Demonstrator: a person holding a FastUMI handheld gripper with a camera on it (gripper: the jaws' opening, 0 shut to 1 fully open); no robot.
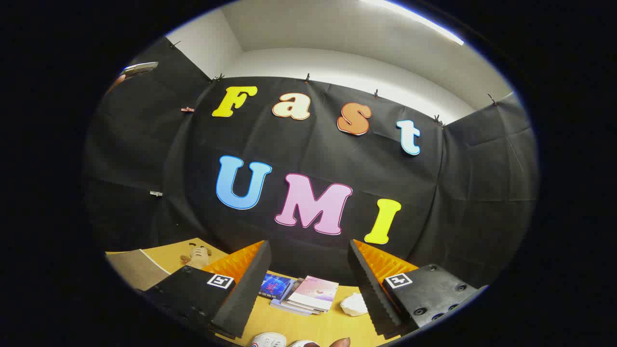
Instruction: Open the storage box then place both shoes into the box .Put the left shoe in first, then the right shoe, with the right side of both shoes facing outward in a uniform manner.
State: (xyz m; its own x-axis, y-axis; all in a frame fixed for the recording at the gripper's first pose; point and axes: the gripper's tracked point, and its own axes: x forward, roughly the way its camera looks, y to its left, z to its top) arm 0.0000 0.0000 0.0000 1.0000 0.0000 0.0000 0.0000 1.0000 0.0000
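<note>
My gripper is held high and tilted up toward the booth wall, open, with nothing between its fingers. Low between the fingers, at the near edge of the wooden table, the tops of two white shoes peek into view. A fingertip of a person's hand shows right beside the shoes.
A small stack of books lies on the table between the fingers, farther off. A crumpled white object sits to their right. A small plush toy lies beyond the left finger near the wall.
</note>
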